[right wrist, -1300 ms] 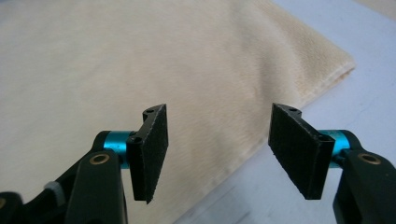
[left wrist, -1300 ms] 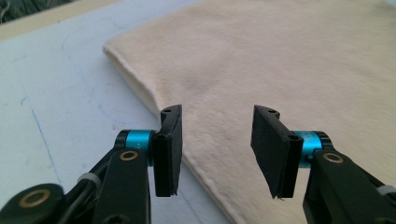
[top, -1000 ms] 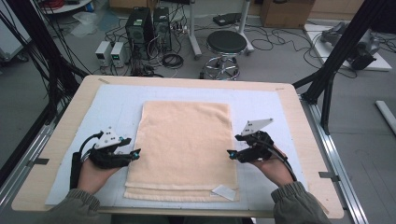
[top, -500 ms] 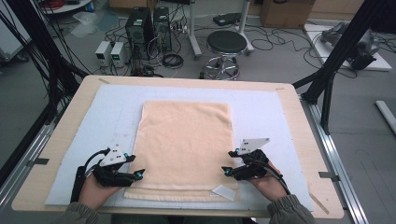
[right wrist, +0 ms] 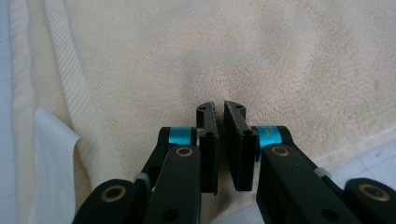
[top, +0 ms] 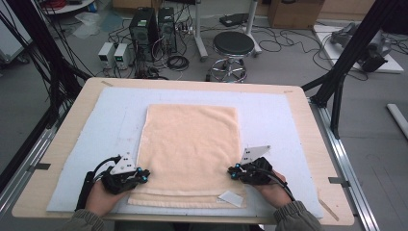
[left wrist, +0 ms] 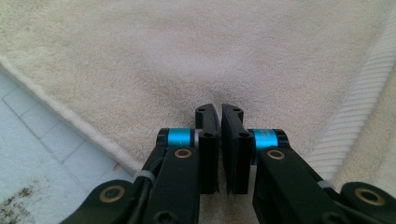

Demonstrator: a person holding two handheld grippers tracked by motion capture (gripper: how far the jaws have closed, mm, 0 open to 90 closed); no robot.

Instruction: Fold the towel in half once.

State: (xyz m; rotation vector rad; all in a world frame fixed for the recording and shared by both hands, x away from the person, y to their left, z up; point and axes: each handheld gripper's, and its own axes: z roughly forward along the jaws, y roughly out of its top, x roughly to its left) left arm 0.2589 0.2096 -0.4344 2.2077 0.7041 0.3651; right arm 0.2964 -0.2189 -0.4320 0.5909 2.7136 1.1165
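Note:
A beige folded towel lies flat on a pale blue mat. My left gripper is at the towel's left edge near the front, and my right gripper is at its right edge opposite. In the left gripper view the jaws have just been closing and now stand together, tips down on the towel. The right gripper view shows the same closing, its gripper shut over the towel. I see no cloth between either pair of pads.
A white label sticks out at the towel's front right corner, also seen as the label left of the right jaws. The wooden table frames the mat. A stool and cables stand on the floor beyond.
Both hands have slid along the towel's side edges toward the near end of the table and sunk lower. Both pairs of jaws, apart before, have come together.

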